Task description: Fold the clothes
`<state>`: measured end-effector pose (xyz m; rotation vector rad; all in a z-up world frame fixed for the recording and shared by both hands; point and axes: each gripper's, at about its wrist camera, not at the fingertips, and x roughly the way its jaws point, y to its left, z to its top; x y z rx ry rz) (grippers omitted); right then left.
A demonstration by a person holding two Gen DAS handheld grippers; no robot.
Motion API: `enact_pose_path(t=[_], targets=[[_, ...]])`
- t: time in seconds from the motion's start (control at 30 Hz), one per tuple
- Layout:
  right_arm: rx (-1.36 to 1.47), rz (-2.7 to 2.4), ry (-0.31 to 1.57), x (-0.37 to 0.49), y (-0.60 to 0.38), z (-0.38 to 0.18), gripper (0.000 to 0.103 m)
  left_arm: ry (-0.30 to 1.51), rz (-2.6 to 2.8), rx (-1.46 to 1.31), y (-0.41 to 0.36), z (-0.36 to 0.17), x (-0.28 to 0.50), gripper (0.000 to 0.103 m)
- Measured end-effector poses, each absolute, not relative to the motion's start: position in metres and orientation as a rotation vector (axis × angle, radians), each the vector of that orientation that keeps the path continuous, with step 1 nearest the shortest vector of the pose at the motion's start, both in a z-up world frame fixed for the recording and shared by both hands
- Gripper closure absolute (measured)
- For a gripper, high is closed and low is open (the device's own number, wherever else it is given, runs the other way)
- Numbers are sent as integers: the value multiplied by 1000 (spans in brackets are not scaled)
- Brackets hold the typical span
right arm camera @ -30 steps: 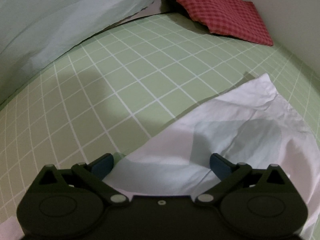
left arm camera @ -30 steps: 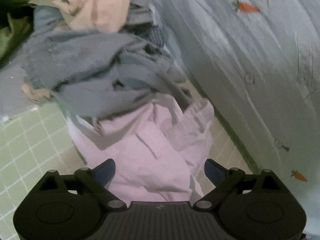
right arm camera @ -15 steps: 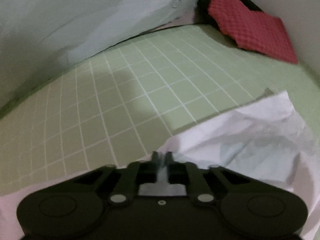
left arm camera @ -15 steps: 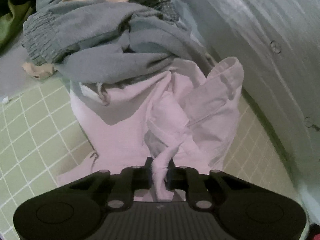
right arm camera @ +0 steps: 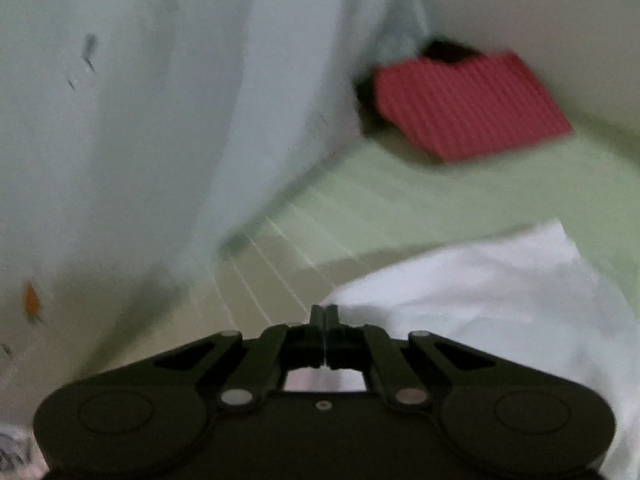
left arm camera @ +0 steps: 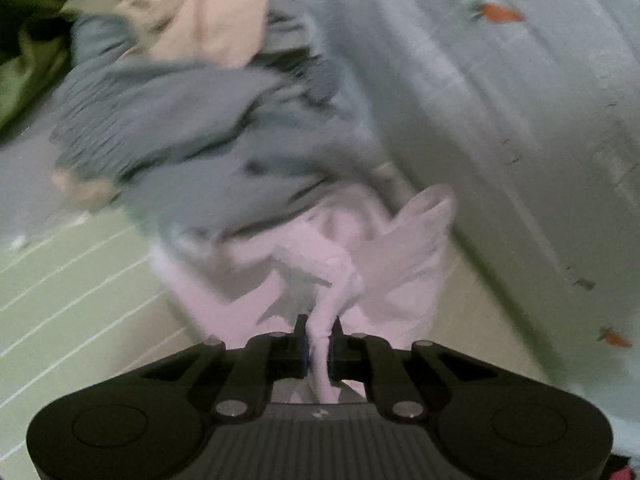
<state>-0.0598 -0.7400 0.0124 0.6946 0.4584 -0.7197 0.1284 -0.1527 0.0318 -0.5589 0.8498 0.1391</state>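
Fabric of the pale pink garment (left arm camera: 320, 280) sits pinched between the closed jaws of the left gripper (left arm camera: 319, 344) at lower centre, trailing up under the grey clothes pile (left arm camera: 192, 132). The right gripper (right arm camera: 325, 336) is also closed, seemingly on an edge of the same garment (right arm camera: 480, 292) (both views are blurred). Judged step: pulling it out to spread. Next it needs lifting clear of the pile onto the green checked sheet (right arm camera: 420, 208), held taut.
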Motion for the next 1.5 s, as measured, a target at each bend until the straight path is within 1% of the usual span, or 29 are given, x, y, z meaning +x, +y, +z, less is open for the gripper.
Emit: enact_pose_path(t=[0.1,0.2,0.3,0.37,0.57,0.67,0.73,0.97,1.23,1.27,1.3,1.33,1.37,1.4,1.43,1.47,1.5], targets=[[696,-705,305,-56,-748,55,102,768,94,-584,-154,58,133,95],[680,-694,126,-87,-738,100,103,703,51,-603,-145,82,114,95],[622,-700,58,-130,-720,117,103,667,41,-582,-136,92,82,95],[634,-733,135,-154,-710,96,103,699,63,-566,-127,82,60,95],[700,-846,450,-224,-683,9,103,907,222,-559,-110,1,3,95],[726,-886,582,-254,-671,-27,102,975,273,-576,-101,-28,-16,95],[733,-880,598,-260,-669,-32,102,981,281,-571,-96,-34,-26,95],[753,-855,653,-280,-659,-47,102,930,266,-496,-88,-20,-42,94],[629,-806,730,-277,-619,-43,101,939,338,-469,-40,-25,-40,93],[613,-800,740,-276,-614,-42,100,942,331,-478,-37,-24,-39,90],[597,-794,749,-276,-609,-42,93,943,326,-465,-39,-23,-39,87],[581,-788,759,-275,-604,-41,84,944,322,-450,-41,-21,-39,85],[564,-781,768,-275,-599,-41,76,944,317,-435,-43,-19,-40,76],[548,-775,778,-274,-593,-40,62,946,319,-410,-47,-16,-41,69],[514,-773,779,-271,-591,-38,56,941,313,-395,-53,-14,-44,58],[468,-775,775,-266,-591,-34,53,934,305,-382,-59,-11,-46,50],[422,-776,770,-262,-590,-30,46,925,296,-377,-65,-8,-49,47]])
